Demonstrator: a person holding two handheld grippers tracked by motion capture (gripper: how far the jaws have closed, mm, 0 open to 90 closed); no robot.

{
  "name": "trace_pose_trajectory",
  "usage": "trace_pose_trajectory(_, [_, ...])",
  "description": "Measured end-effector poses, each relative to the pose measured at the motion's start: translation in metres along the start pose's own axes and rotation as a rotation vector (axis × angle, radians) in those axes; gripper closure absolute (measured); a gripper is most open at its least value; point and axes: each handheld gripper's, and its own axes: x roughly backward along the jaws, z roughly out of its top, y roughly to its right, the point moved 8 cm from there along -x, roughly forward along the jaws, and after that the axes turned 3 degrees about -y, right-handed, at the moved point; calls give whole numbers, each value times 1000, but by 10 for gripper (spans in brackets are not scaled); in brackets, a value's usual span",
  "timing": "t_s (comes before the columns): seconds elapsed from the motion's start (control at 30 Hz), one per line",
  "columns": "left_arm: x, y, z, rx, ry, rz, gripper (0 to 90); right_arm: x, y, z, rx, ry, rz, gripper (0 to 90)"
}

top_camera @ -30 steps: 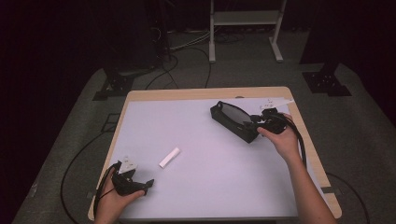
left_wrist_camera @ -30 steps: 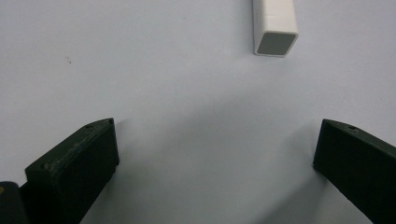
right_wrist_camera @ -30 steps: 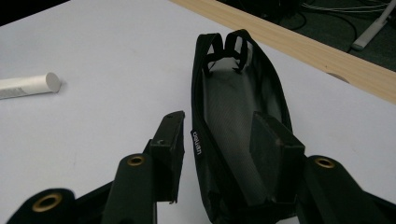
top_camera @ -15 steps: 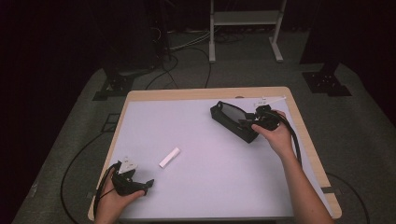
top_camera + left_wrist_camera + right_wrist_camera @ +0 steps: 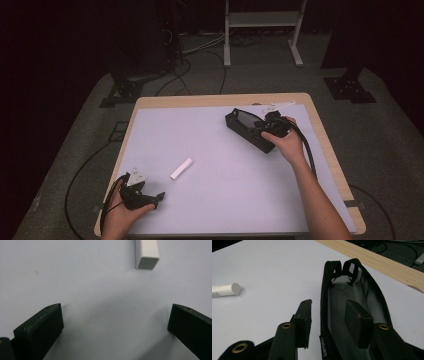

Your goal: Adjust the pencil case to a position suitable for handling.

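Note:
A black zip pouch [image 5: 247, 127] lies open on the white mat, right of centre and towards the far edge. My right gripper [image 5: 272, 125] is at its right end. In the right gripper view the right gripper [image 5: 329, 312] stands open astride the pouch's [image 5: 362, 290] near wall, one jaw outside and one inside, with neither pad pressing on it. A small white stick [image 5: 181, 168] lies near the mat's middle. My left gripper [image 5: 155, 197] rests open at the front left, and its view has the white stick [image 5: 147, 252] just ahead of the wide jaws of the left gripper [image 5: 116, 322].
The white mat [image 5: 225, 200] covers a wooden table [image 5: 220, 98]. A white paper strip [image 5: 277, 106] lies at the far right edge behind the pouch. On the floor beyond are cables, a metal stand [image 5: 260, 20] and black stand bases.
My right hand has slid left along the pouch, bringing its gripper over the pouch's open end. The left hand and the white stick have kept still.

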Motion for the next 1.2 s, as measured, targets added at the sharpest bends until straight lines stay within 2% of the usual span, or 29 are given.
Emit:
trace_pose_trajectory(0.23, [0, 0, 0, 0, 0, 0, 0, -11, -2, 6, 11, -12, 5, 571])
trace_pose_trajectory(0.77, [0, 0, 0, 0, 1, 0, 0, -32, -2, 10, -7, -40, 16, 605])
trace_pose_trajectory(0.9, [0, 0, 0, 0, 1, 0, 0, -37, -2, 10, -12, -52, 8, 642])
trace_pose_trajectory(0.93, [0, 0, 0, 0, 1, 0, 0, -38, -3, 10, -18, -51, 7, 689])
trace_pose_trajectory(1.03, [0, 0, 0, 0, 1, 0, 0, -39, -3, 10, -20, -56, 10, 711])
trace_pose_trajectory(1.2, [0, 0, 0, 0, 1, 0, 0, -40, -2, 8, -31, -65, 16, 798])
